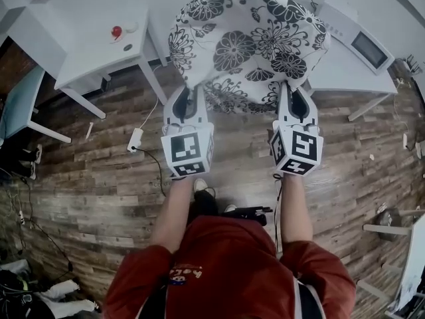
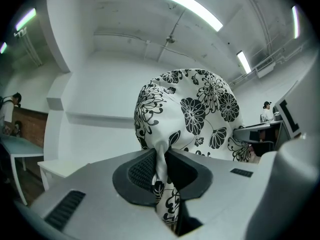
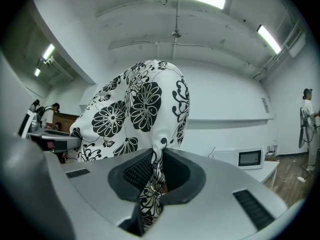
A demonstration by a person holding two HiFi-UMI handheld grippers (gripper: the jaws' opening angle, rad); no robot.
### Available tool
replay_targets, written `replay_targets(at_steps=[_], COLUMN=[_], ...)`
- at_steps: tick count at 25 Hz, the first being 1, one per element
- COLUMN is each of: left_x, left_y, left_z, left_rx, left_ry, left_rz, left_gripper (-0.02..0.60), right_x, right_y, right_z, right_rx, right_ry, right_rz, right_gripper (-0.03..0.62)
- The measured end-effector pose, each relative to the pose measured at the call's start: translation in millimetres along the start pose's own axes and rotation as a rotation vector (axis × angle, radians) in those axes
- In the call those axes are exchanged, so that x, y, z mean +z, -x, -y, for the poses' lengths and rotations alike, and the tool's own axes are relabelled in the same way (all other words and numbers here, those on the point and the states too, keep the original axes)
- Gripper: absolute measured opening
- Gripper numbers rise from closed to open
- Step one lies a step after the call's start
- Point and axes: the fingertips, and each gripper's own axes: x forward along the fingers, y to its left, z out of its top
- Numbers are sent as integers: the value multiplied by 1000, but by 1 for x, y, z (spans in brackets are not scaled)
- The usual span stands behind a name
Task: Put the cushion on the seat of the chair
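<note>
Two corners of a white fabric cushion with black flower print (image 1: 249, 45) are caught, one in each gripper, and it hangs clear of the wooden plank floor (image 1: 99, 171) in front of the person in the red shirt (image 1: 232, 271). The left gripper (image 1: 189, 102) has its jaws pressed narrow on the cloth at the near left corner. The right gripper (image 1: 293, 102) clamps the near right corner likewise. The cushion is between a white table on the left (image 1: 93, 55) and a white table on the right (image 1: 345, 68), well apart from the teal chair with white legs (image 1: 16, 102). A small red round thing (image 1: 117, 30) sits near the left table's right edge.
</note>
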Motion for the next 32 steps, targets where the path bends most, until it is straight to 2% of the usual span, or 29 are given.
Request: replay_targets(at_steps=[17,32], left_x=[2,4], left_y=[0,-13], left_z=[-1,-9], left_rx=[26,-69], left_ry=[-11,-3], left_rz=[43,75], left_gripper=[67,67], right_x=[-4,-2], right_y=[-7,-1], right_z=[-3,-7], right_rx=[22,-82], right_ry=[7,26], right_rz=[38,56], right_gripper=[54,54])
